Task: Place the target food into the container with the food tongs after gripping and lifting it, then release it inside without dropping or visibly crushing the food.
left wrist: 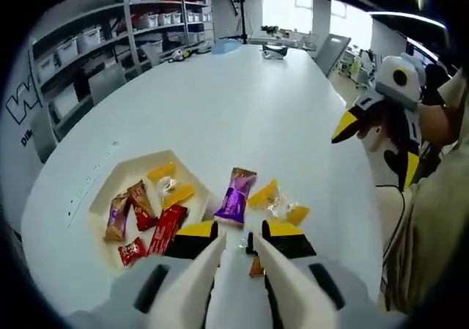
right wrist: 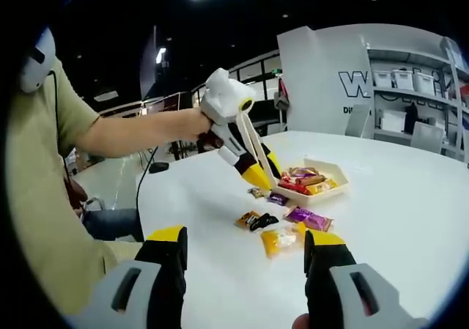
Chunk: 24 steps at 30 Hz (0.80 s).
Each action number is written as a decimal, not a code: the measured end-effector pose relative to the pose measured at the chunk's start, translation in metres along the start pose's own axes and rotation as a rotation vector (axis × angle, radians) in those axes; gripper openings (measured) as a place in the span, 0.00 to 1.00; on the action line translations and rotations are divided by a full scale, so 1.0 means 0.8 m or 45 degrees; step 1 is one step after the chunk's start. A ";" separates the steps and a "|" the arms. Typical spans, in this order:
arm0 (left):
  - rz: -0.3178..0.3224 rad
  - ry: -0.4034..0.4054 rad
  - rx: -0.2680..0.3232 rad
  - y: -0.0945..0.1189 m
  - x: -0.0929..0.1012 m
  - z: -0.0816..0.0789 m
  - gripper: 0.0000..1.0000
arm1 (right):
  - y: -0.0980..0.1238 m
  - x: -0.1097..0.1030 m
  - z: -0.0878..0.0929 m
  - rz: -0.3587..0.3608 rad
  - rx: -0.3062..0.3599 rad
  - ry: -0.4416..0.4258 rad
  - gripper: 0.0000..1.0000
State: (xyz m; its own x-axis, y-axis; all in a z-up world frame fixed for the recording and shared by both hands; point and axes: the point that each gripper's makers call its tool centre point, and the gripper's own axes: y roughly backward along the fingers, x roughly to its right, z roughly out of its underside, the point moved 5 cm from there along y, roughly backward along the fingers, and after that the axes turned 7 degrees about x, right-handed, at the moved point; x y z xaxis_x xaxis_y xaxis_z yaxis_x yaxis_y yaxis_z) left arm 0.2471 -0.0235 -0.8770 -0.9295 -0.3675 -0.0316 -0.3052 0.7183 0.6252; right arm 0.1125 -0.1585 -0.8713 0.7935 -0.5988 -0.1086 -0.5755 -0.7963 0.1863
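My left gripper (left wrist: 238,234) is shut on white food tongs (left wrist: 209,274), whose two arms run forward between its yellow-tipped jaws with a narrow gap at their tips. The tongs hover over the white table just right of a cream hexagonal tray (left wrist: 121,174) holding several wrapped snacks. Ahead of the tips lies a purple wrapper (left wrist: 236,195), with yellow packets (left wrist: 264,195) beside it. A small orange snack (left wrist: 254,265) shows under the right tong arm. My right gripper (right wrist: 245,241) is open above a yellow packet (right wrist: 278,239). From there I see the left gripper (right wrist: 253,171), the tray (right wrist: 333,171) and the purple wrapper (right wrist: 308,217).
Shelves with storage bins (left wrist: 88,50) stand beyond the table's far left edge, and a few objects (left wrist: 275,50) sit at its far end. The person's body (right wrist: 44,182) is close at the table's near side, with a black cable (right wrist: 143,182) hanging there. More loose snacks (right wrist: 256,220) lie on the table.
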 end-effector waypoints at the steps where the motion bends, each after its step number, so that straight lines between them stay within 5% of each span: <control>1: 0.001 0.008 0.003 -0.003 0.003 -0.001 0.23 | 0.000 0.000 0.000 0.000 0.000 -0.001 0.63; 12: -0.036 0.273 -0.007 -0.026 0.025 -0.001 0.23 | 0.003 0.002 0.003 0.007 0.000 -0.008 0.63; 24: -0.060 0.435 -0.002 -0.050 0.045 0.000 0.23 | 0.003 0.001 0.006 0.006 -0.001 -0.014 0.63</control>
State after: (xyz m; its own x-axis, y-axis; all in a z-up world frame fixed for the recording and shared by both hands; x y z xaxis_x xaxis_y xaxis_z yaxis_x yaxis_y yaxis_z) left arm 0.2259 -0.0655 -0.9032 -0.7912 -0.5769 0.2027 -0.3452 0.6950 0.6307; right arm 0.1107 -0.1612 -0.8757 0.7887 -0.6033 -0.1184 -0.5789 -0.7935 0.1875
